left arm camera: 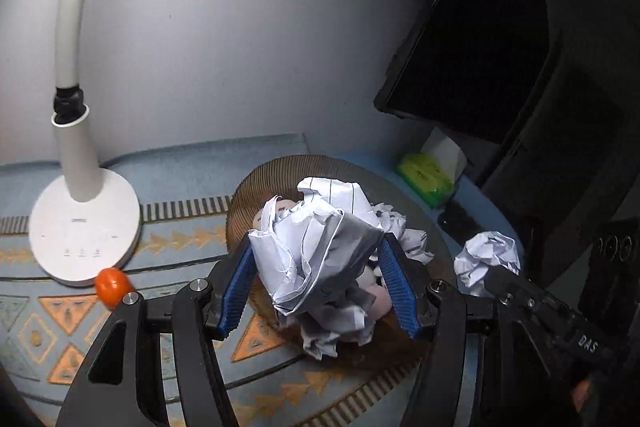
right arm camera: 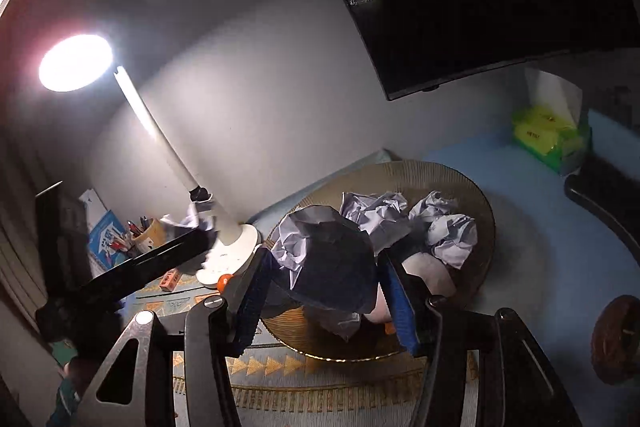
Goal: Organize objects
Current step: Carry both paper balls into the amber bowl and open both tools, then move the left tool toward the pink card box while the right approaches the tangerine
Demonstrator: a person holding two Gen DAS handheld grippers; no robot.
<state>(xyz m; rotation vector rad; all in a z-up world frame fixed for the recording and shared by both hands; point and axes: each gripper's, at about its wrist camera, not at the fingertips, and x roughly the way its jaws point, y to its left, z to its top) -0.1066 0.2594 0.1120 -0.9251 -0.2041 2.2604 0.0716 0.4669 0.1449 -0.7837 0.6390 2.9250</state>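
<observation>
Above the round woven tray (left arm camera: 256,183), left gripper (left arm camera: 316,275) clamps a crumpled lined paper ball (left arm camera: 316,247) between its blue pads — right gripper (right arm camera: 324,287) likewise pinches its own paper wad (right arm camera: 320,247), shadowed. More paper wads (right arm camera: 452,231) lie in the tray at 1 o'clock. White lamp base (left arm camera: 84,227) and a small orange ball (left arm camera: 112,285) sit at 9 o'clock; green pack (right arm camera: 548,135) at 2.
</observation>
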